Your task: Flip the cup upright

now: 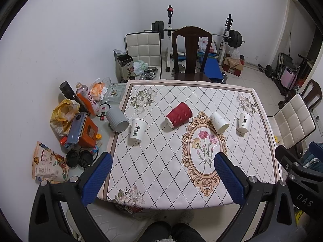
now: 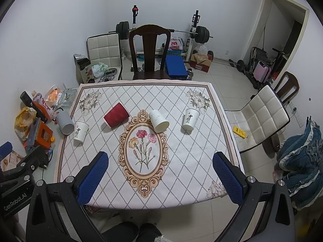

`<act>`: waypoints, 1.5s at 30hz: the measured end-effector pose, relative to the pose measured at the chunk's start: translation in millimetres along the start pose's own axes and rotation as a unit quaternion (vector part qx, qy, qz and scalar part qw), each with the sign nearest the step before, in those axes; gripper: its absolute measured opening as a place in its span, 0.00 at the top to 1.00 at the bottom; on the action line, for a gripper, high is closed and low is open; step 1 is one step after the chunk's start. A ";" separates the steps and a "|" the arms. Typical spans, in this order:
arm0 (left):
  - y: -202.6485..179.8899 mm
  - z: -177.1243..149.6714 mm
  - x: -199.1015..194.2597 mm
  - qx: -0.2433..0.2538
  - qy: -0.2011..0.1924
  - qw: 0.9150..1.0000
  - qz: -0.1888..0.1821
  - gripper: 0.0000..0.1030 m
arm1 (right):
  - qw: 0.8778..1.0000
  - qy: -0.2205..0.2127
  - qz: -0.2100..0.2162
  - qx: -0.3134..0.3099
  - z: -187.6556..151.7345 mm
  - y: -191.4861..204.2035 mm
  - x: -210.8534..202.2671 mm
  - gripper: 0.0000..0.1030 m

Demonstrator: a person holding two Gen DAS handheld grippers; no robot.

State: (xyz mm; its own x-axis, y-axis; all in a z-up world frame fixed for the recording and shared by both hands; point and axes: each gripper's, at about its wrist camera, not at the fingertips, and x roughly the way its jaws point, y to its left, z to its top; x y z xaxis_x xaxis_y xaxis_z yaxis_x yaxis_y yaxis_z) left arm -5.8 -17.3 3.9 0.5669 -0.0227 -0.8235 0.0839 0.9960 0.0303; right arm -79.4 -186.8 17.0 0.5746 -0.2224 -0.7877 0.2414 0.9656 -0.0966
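Over the near table edge, the left wrist view shows the left gripper point(image 1: 161, 179) spread wide and empty, well short of the red cup point(image 1: 178, 115) lying on its side mid-table. From the right wrist view, the right gripper point(image 2: 161, 179) also gapes empty; a sideways grasp across the red cup's ribbed wall should suit the flip.

Ahead of the left hand-held gripper point(image 1: 161, 178), on the tabletop point(image 1: 161, 177): five cups in a row. Far left, ribbed cup point(image 1: 117, 120) on its side; then printed cup point(image 1: 138, 129) (standing), corrugated cup point(image 1: 178, 115) tipped, small cup point(image 1: 219, 122) tipped, last cup point(image 1: 244, 122) standing far right.
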 end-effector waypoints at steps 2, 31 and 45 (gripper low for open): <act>0.4 0.2 0.2 0.000 0.000 1.000 0.000 0.00 | 1.000 0.000 -0.001 0.000 0.7 -0.3 0.5 0.00; 1.5 -17.5 34.8 -0.033 0.013 0.998 0.047 0.00 | 0.999 0.021 0.036 -0.002 2.4 6.1 39.3 0.00; 55.2 -24.0 186.3 -0.017 0.130 0.986 0.098 0.00 | 0.991 0.128 0.039 -0.026 -19.9 50.9 199.5 0.00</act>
State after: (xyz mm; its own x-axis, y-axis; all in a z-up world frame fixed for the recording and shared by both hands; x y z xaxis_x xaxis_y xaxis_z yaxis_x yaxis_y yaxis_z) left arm 84.8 35.5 -161.4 0.3389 0.1890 -0.9217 -0.0362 0.9815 0.1879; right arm 32.0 -179.3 -157.1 0.3707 -0.1121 -0.9220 0.1599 0.9856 -0.0555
